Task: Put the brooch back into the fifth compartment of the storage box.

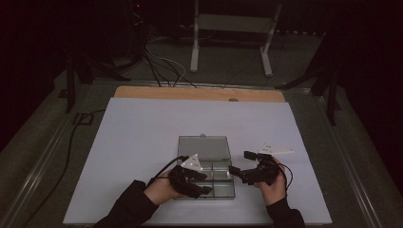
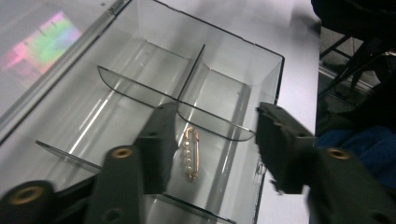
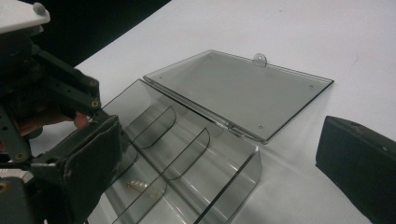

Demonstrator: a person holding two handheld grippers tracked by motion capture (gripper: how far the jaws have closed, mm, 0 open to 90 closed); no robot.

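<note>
Two hands reach in from the near edge of the white-covered table (image 1: 142, 128), each gripping a set of tongs over a clear plastic compartment box (image 1: 223, 187) whose lid (image 1: 204, 147) lies folded flat behind it. The left tongs (image 2: 212, 140) hover with jaws spread wide above a near compartment, where a gold safety pin strung with pearl beads (image 2: 189, 154) lies on the floor. The right tongs (image 1: 234, 170) angle in from the box's right side, jaws wide and empty.
</note>
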